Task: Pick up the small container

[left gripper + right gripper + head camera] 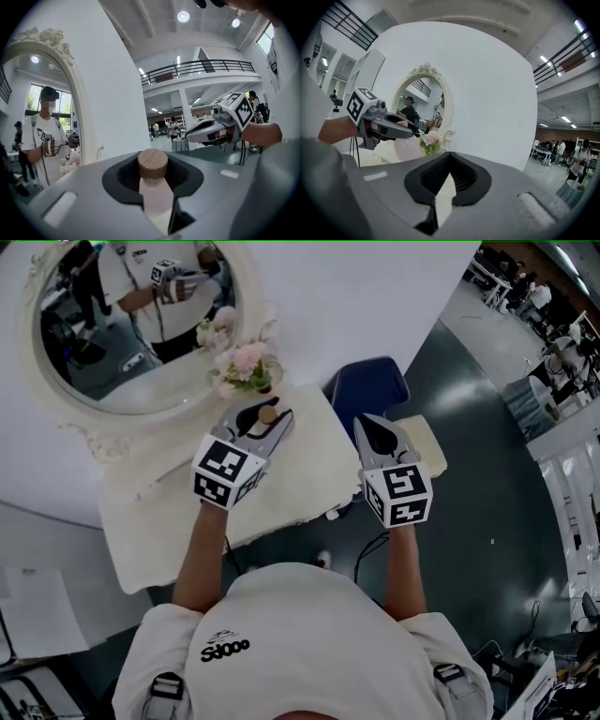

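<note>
The small container (153, 165) is a pale pink bottle with a round wooden cap. It stands between the jaws of my left gripper (154, 187), which is shut on its neck. In the head view the cap (269, 414) shows at the left gripper's (262, 423) tip, above the cream table (169, 521). My right gripper (373, 427) hangs off the table's right edge, shut with nothing in it (449, 161). In the right gripper view the left gripper (389, 124) has a pale pink rounded shape (408, 147) just under its jaws; I cannot tell whether that is the bottle's body.
A white oval mirror (122, 324) leans on the wall behind the table. Pink flowers (246, 367) stand just beyond the left gripper. A blue chair (370, 385) is beyond the right gripper. A cable lies on the dark floor (487, 521) at the right.
</note>
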{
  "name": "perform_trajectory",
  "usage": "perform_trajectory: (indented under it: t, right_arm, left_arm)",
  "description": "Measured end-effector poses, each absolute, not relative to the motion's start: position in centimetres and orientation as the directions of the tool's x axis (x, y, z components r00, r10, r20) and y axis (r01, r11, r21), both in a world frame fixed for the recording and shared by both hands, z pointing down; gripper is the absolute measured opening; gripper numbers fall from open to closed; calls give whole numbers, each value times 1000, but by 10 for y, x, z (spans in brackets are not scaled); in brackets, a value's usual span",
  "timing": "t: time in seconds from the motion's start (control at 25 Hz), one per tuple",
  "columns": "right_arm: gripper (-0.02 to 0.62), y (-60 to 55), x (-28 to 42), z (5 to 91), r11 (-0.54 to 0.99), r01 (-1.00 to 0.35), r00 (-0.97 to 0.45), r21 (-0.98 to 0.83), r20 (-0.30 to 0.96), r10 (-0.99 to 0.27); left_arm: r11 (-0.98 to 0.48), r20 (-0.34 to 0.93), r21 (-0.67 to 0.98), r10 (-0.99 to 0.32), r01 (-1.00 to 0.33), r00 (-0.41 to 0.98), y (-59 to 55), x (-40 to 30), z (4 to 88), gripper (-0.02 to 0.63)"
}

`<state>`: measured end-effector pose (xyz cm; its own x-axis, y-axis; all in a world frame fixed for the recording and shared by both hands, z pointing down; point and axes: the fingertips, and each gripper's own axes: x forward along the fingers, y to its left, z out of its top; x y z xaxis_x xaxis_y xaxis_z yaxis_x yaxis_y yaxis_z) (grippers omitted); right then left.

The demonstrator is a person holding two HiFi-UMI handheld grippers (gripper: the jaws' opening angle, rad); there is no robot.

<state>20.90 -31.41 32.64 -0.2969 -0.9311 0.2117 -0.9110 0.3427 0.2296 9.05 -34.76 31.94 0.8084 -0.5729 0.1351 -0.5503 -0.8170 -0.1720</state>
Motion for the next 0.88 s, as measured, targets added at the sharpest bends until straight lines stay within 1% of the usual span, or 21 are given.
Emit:
perform_trajectory:
  t: [0.24,0.88]
  right_arm:
    - [2,-314,207,330,355,-908,-309,224,215,-926]
    - [2,-314,205,337,371,-901,-320,225,232,-918]
  left_arm:
    - [-803,122,-163,-593,-573,796,-349,85,319,132]
    - [-805,120,-158,-591,-572,798,-346,86,322,132]
